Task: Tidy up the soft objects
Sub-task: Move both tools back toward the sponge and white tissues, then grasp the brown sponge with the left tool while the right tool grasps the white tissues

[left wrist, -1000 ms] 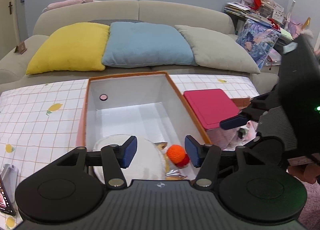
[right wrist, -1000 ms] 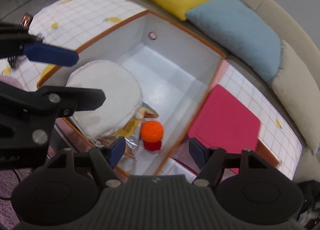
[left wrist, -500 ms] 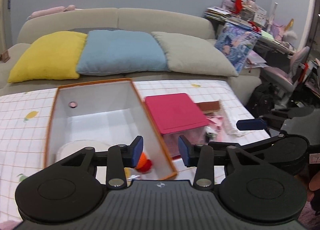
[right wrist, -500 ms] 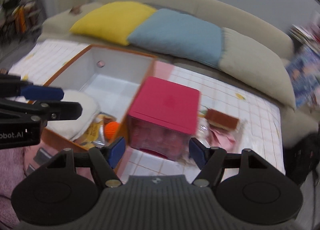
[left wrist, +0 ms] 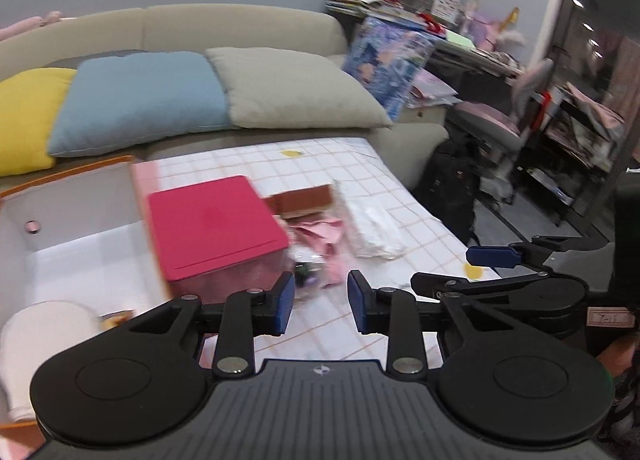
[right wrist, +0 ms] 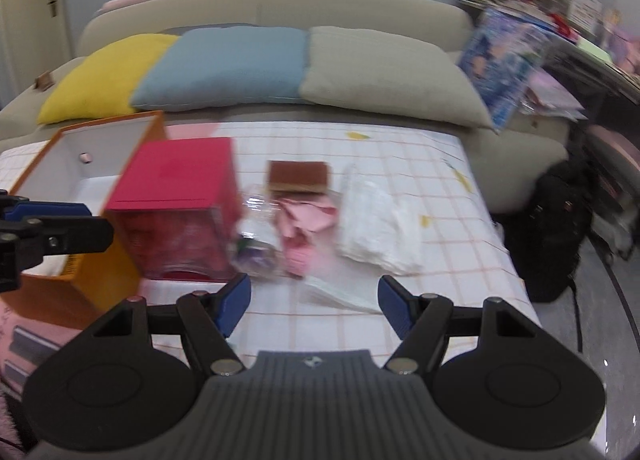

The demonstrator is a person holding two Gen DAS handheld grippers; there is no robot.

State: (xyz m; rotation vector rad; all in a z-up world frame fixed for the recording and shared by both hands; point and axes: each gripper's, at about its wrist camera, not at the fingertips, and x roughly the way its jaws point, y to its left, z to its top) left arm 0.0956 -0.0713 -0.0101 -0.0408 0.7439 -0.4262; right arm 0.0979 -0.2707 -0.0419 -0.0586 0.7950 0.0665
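Both views were smeared with motion blur. The left hand-held gripper (left wrist: 320, 302) had just been narrowing its jaws, with nothing between them; the right hand-held gripper (right wrist: 314, 302) stood wide apart and empty. Just ahead of both, on the checked counter (right wrist: 400, 147), lay a clear packet (right wrist: 256, 238), too blurred to identify, touching a crumpled pink cloth (right wrist: 306, 221). A white folded cloth (right wrist: 376, 221) lay beside it and a brown pad (right wrist: 298, 175) behind. The orange box (left wrist: 72, 227) was cut off at left.
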